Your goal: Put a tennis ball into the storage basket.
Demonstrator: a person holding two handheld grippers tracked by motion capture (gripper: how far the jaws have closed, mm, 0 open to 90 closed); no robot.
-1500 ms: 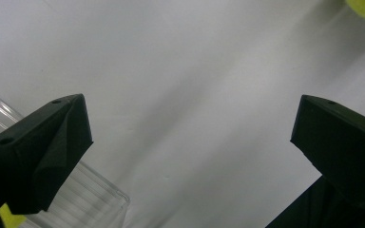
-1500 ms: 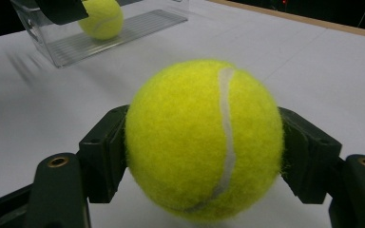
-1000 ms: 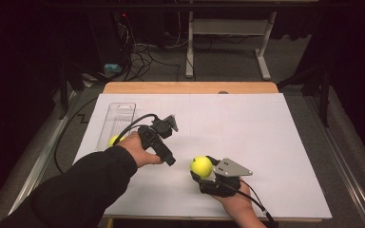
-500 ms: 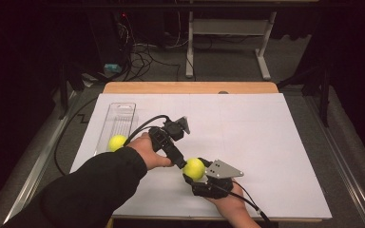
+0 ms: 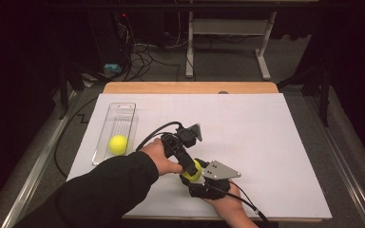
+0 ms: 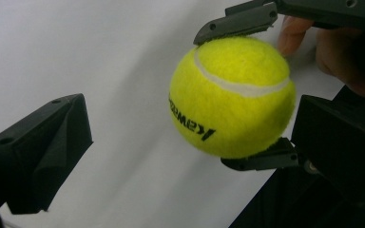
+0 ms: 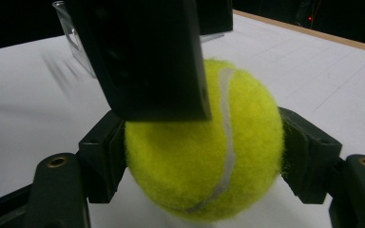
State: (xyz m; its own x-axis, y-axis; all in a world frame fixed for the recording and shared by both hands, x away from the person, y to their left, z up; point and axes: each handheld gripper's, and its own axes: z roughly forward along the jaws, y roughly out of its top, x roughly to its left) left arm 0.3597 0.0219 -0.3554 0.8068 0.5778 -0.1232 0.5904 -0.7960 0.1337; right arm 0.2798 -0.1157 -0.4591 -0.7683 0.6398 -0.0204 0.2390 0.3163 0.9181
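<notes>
A yellow tennis ball (image 7: pixel 209 161) is clamped between the jaws of my right gripper (image 7: pixel 204 164), just above the white table near its front edge. From above, the right gripper (image 5: pixel 197 176) lies under its grey plate with the ball (image 5: pixel 195 172) at its left end. My left gripper (image 6: pixel 192 126) is open, one jaw on each side of the same ball (image 6: pixel 233 95) without touching it. In the high view the left gripper (image 5: pixel 189 166) reaches down onto the ball from the left. A second tennis ball (image 5: pixel 118 144) rests in a clear tray (image 5: pixel 121 114).
The clear tray stands near the table's left side. White paper (image 5: pixel 266 133) covers the table, with a wooden edge (image 5: pixel 190 87) at the back. The left gripper's cable (image 5: pixel 157 130) loops over the paper. Table legs and cables stand on the floor beyond.
My left gripper has swung away from the tray to the right and down over the ball. My right gripper has carried that ball leftward to meet it.
</notes>
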